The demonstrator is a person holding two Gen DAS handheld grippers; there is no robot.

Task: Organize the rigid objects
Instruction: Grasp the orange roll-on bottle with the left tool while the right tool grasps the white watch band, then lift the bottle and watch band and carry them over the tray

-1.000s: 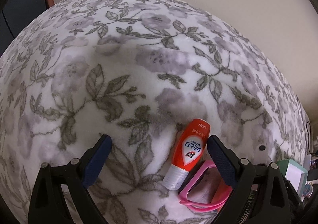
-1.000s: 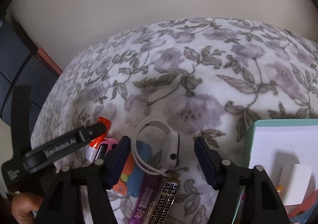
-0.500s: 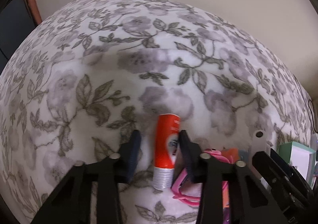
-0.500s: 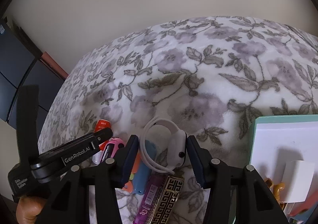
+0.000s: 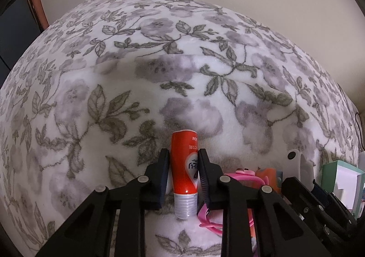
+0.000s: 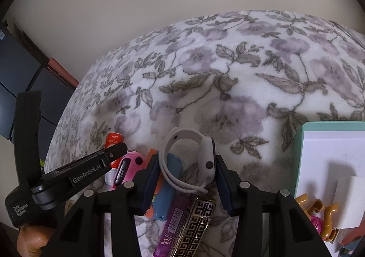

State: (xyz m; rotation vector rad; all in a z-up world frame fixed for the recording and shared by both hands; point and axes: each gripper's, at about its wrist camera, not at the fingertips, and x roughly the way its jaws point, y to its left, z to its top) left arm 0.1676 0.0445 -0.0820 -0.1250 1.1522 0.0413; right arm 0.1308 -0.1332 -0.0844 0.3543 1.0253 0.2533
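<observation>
- Left wrist view: your left gripper [image 5: 183, 171] had its jaws closing around the red tube [image 5: 184, 165], pads at its sides, to lift it off the floral blanket [image 5: 159, 74].
- Right wrist view: your right gripper [image 6: 186, 179] straddled the white smartwatch [image 6: 194, 161], jaws closing, not yet pressing; the teal box [image 6: 298, 154] lay just beside.

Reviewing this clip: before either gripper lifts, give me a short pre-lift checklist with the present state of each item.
1. Left gripper astride the red plastic tube with the ribbed clear cap: ok.
2. Its closing jaws firmly pressing the tube: cannot tell.
3. Pink-framed glasses clear of that grip: cannot tell, they lie against the right finger.
4. Right gripper astride the white smartwatch: ok.
5. Its closing jaws pressing the watch: not ok.
6. Mint-rimmed box in view: ok.
</observation>
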